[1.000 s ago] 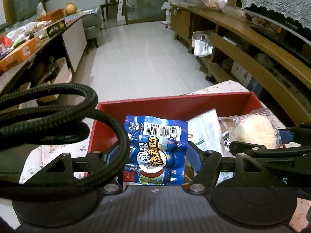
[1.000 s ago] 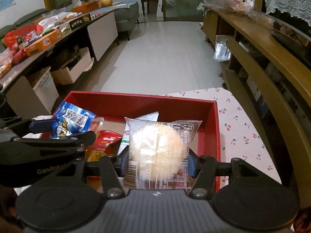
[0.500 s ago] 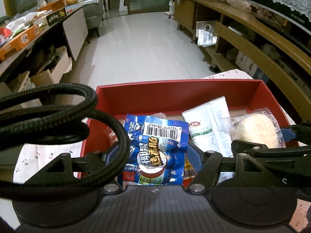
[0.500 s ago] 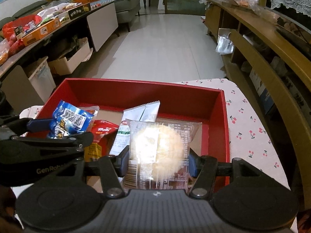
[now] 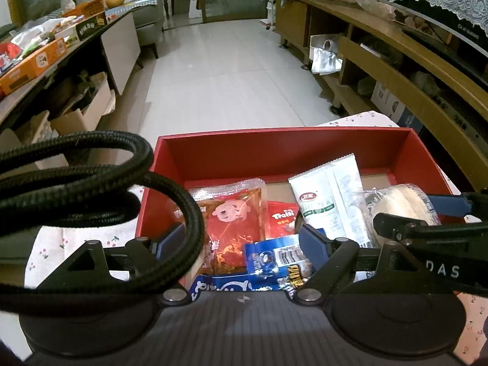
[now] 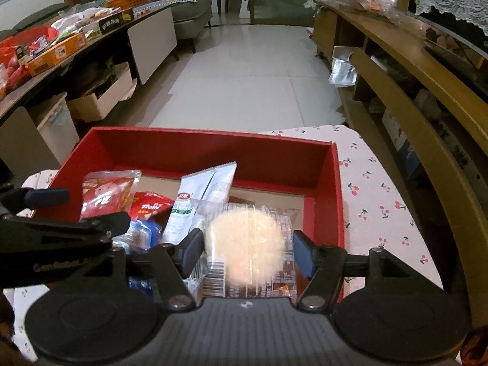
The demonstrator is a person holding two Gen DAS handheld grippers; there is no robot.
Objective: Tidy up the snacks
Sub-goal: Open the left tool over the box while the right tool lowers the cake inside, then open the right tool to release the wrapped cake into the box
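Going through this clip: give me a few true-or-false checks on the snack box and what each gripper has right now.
1. The snacks lie in a red box. True.
2. The white-and-green sachet lies on the cloth outside the box. False: it lies inside, leaning toward the far wall.
3. The left gripper has its jaws open, with the blue packet low between them. True.
4. The bun packet sits between the left gripper's jaws. False: it sits between those of the right gripper.
5. The tablecloth is plain blue. False: it is pale with a cherry print.
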